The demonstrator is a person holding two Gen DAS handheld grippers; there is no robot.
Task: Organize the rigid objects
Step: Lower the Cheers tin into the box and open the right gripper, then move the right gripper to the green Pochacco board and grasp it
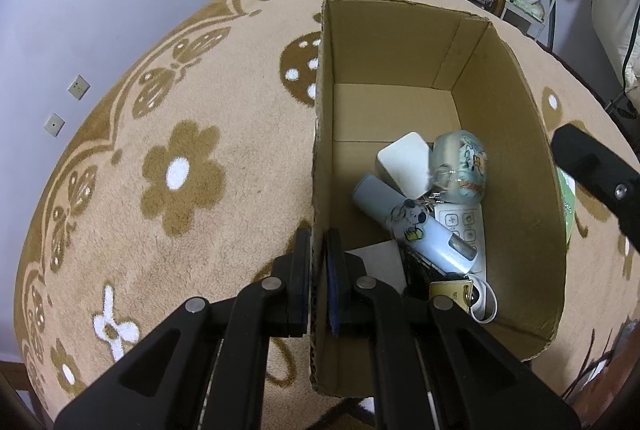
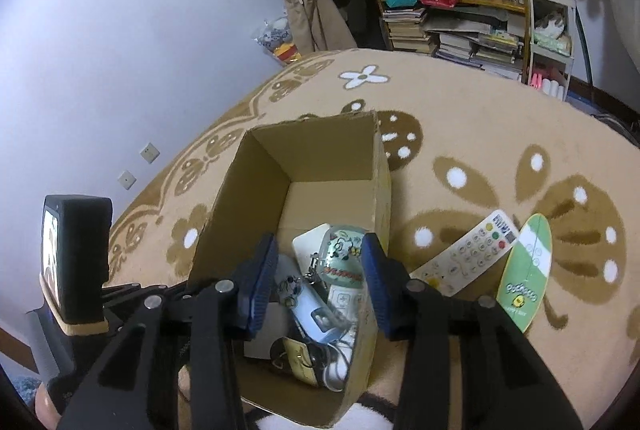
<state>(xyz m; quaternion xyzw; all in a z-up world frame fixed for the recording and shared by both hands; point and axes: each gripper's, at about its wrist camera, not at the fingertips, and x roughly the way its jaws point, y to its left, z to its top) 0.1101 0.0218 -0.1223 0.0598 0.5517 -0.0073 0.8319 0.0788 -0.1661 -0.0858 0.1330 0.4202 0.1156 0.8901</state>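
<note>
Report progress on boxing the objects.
Done: a bottle, a pouch and other items lie in the cardboard box. In hand: the left gripper clamps the box wall; the right gripper hovers open, empty. Left: the remote and green card on the rug.

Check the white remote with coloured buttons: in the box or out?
Out. The white remote lies on the carpet to the right of the cardboard box, beside a green oval pack.

Premises: a lived-in room of a home. Evidence: a beige floral rug [image 2: 480, 134] covers the floor; a wooden shelf [image 2: 472, 4] is crowded with stacked books [image 2: 408, 26], bags and small bottles; coats [image 2: 316, 18] hang against a plain wall fitted with sockets [image 2: 149, 152].
</note>
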